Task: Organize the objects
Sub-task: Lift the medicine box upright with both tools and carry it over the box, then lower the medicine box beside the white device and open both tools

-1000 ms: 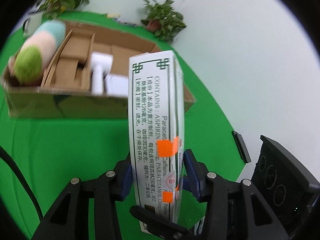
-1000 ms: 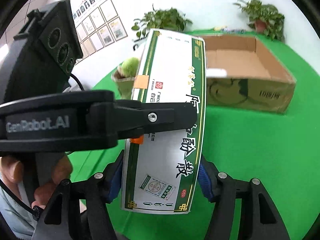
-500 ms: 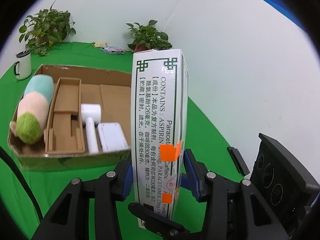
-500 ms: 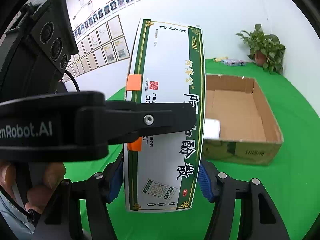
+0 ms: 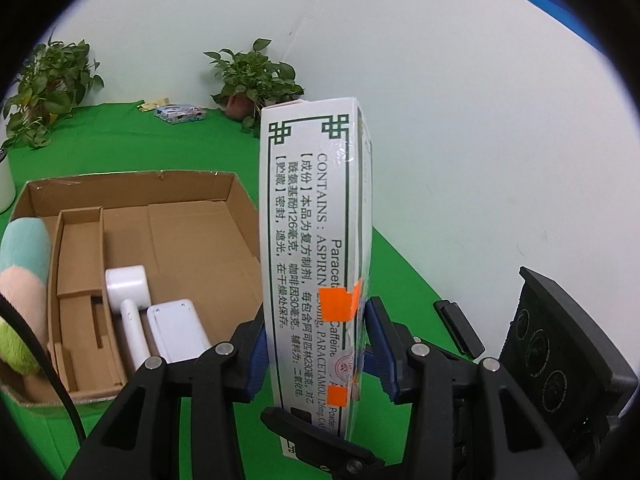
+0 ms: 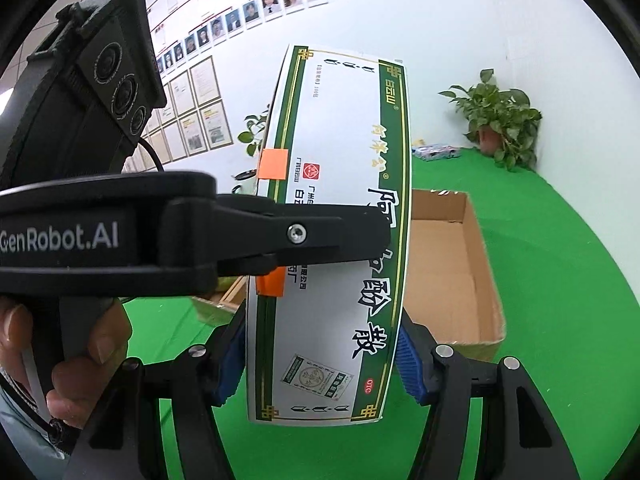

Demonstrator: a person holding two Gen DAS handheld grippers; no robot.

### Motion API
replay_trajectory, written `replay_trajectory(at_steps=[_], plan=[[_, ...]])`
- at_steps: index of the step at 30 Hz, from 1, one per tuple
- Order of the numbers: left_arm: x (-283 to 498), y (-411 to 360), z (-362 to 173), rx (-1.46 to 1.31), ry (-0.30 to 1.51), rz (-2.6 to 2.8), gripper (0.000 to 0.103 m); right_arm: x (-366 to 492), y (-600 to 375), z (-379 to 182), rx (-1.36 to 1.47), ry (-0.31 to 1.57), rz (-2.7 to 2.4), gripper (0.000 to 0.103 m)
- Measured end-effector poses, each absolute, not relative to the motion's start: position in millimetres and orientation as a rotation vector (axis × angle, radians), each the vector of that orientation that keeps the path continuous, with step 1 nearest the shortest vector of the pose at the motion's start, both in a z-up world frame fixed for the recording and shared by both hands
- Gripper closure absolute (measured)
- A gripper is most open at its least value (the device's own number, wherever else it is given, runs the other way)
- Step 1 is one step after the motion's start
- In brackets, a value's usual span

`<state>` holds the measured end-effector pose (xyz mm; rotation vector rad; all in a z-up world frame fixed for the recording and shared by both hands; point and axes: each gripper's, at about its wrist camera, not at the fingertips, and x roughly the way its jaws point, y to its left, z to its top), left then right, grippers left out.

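Both tongs gripped one medicine box, held upright above the green worktop and clear of it. Left tongs pinched the box across its narrow printed side, blue pads pressed on either face, low centre of the left wrist view. Right tongs pinched it across the wide green-and-white front, pads against both edges, low centre of the right wrist view; there the left tool's finger crossed the front of the box at mid-frame, with a hand on its grip at lower left. Orange tape patches sat on the box near the left pads. An open cardboard box lay on the worktop at left of the left wrist view, behind the medicine box. Inside it: a cardboard insert, a white handled device, a white flat case, and a pastel plush toy along its left wall. Potted plants stood at the far wall.
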<state>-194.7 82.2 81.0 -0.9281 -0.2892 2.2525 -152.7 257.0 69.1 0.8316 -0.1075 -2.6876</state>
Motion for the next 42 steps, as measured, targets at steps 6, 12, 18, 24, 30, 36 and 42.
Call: replay_trajectory(at_steps=[6, 12, 18, 24, 30, 36, 42], plan=[[-221.2, 89.2, 81.1, -0.96, -0.3, 2.228, 0.06, -170.1, 272.3, 78.9, 0.888, -0.121, -2.694, 0.042], [-248.2, 84.8, 73.4, -1.01, -0.348, 2.212, 0.06, -202.3, 279.0, 77.1, 0.967, -0.163, -2.662, 0.042], [-271.3, 80.5, 73.0, -1.022, -0.382, 2.195, 0.06, -236.6, 278.2, 81.6, 1.018, -0.17, -2.637, 0.042], [-292.3, 87.4, 66.7, -1.06, -0.366, 2.193, 0.06, -271.9, 288.9, 81.3, 1.106, -0.246, -2.589, 0.042], [-319.9, 94.0, 39.8, -1.169, -0.389, 2.149, 0.06, -302.4, 296.3, 58.9, 1.24, -0.304, -2.508, 0.042], [-337.3, 94.1, -6.5, -1.323, -0.458, 2.09, 0.061, -304.2, 291.1, 19.0, 1.395, -0.326, -2.393, 0.042], [-345.9, 97.1, -39.9, -1.415, -0.538, 2.031, 0.061, -299.4, 281.9, -10.2, 1.518, -0.285, -2.331, 0.042]])
